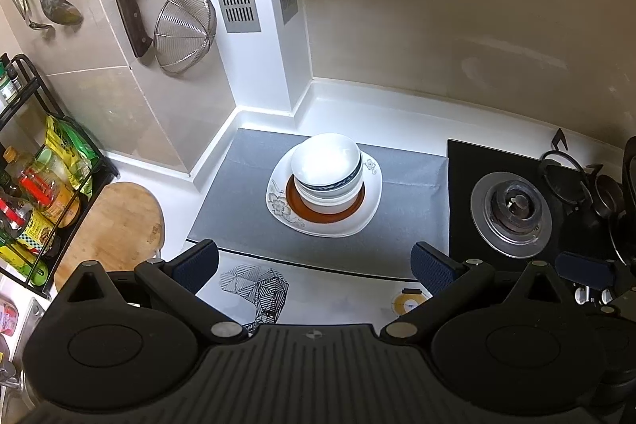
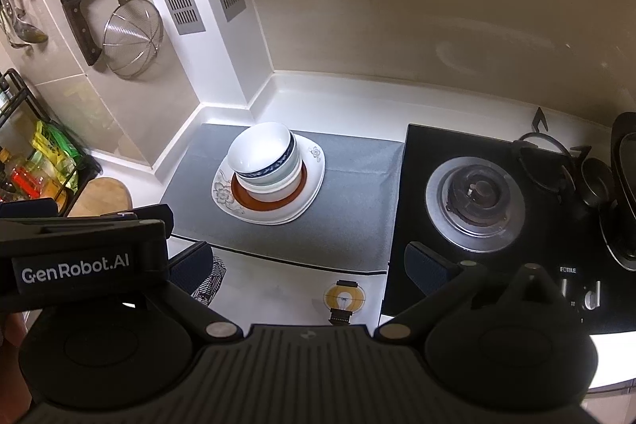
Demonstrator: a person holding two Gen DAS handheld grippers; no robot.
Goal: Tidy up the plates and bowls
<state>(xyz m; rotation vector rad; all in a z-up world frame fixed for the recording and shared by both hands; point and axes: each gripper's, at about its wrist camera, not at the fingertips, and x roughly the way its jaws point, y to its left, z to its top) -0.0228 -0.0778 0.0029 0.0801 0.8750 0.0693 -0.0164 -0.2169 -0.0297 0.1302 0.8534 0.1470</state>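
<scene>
Left gripper (image 1: 314, 265): sat at the bottom of the left view, jaws spread wide and holding nothing, blue pads either side of bare counter.
Right gripper (image 2: 308, 263): same story low in the right view, released and empty; the left tool's black body crowded the lower-left edge of that frame.
Counter (image 1: 338, 301): white, with a striped sticker and a lightbulb sticker (image 2: 344, 301) just ahead of the fingertips.
Mat (image 1: 238, 209): grey, spread across mid-frame, well clear of both tools.
Plates (image 1: 371, 201): white square-ish ones with a flower print, stacked at centre of the mat, a brown-rimmed plate (image 1: 330, 215) nested on top.
Bowls (image 1: 326, 161): three or so nested on the plates, a blue-banded one among them, the top white one tilted toward the upper left.
Stove (image 2: 473, 201): black, right of the mat, burner bare.
Cutting board (image 1: 115, 225): round and wooden, lower left, beside a rack of bottles.
Wall: knife and strainer (image 1: 185, 28) hung upper left.
Step in hand: looked like either the finish or the very start; everything was already in one pile, neither tool touching it.
Next move: if anything, levelling that tilted top bowl, which would call for a slow reach forward and a grip on its rim without nudging the stack.
</scene>
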